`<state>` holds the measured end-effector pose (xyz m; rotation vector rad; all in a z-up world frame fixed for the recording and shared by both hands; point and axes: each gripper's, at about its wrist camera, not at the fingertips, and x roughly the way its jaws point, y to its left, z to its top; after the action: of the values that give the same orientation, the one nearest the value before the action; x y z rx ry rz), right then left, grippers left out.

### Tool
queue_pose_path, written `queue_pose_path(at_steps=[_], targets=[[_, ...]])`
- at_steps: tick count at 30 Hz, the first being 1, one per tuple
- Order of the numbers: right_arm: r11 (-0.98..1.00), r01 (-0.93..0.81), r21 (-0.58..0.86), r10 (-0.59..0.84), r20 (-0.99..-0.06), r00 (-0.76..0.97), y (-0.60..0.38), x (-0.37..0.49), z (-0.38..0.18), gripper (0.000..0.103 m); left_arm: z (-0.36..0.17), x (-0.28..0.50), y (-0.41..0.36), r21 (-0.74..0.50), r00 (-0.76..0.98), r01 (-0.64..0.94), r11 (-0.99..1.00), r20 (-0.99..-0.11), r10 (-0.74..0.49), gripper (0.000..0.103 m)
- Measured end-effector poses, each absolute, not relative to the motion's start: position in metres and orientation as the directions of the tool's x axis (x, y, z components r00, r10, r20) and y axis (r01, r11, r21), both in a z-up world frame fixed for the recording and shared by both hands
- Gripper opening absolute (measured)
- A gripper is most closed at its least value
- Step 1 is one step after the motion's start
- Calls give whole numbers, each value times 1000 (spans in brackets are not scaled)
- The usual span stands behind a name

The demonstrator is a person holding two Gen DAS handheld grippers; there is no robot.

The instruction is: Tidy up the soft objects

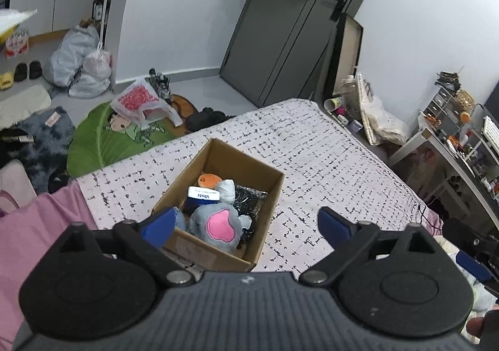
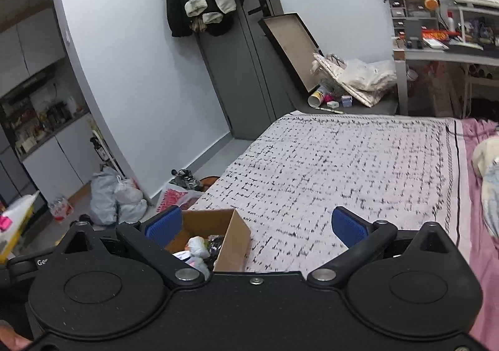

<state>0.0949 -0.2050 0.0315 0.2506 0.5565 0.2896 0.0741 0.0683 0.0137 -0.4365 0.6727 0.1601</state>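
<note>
A cardboard box [image 1: 262, 168] sits on the checked bedspread [image 1: 327, 157]. Inside lie a grey plush toy with a pink patch [image 1: 218, 226], a blue Vinda tissue pack [image 1: 202, 196], an orange round item [image 1: 209, 180] and a dark shiny bag [image 1: 249, 196]. My left gripper [image 1: 246, 224] is open and empty, held above the box's near end. My right gripper [image 2: 255, 224] is open and empty, above the bed to the right of the box [image 2: 234, 238]. The right gripper's blue fingertip also shows at the right edge of the left wrist view [image 1: 472, 263].
A pink sheet [image 1: 40, 226] lies left of the bedspread. More soft items lie at the bed's right edge [image 2: 489, 182]. The floor holds plastic bags [image 1: 78, 64], a green rug [image 1: 103, 136] and shoes. A grey door [image 2: 237, 70] and cluttered desk [image 2: 436, 48] stand beyond.
</note>
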Motion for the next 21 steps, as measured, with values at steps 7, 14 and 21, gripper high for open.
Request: queue_pose_path(at_steps=[7, 14, 21], targets=[[928, -192, 320, 336, -493, 802, -218, 67, 38, 103, 34, 46, 60, -312, 795, -258, 914, -606, 17, 102], [927, -196, 319, 342, -508, 791, -224, 47, 43, 103, 46, 22, 53, -291, 806, -231, 928, -592, 16, 102], [930, -152, 335, 316, -516, 796, -230, 28, 49, 103, 55, 5, 47, -246, 804, -198, 949, -595, 13, 102]])
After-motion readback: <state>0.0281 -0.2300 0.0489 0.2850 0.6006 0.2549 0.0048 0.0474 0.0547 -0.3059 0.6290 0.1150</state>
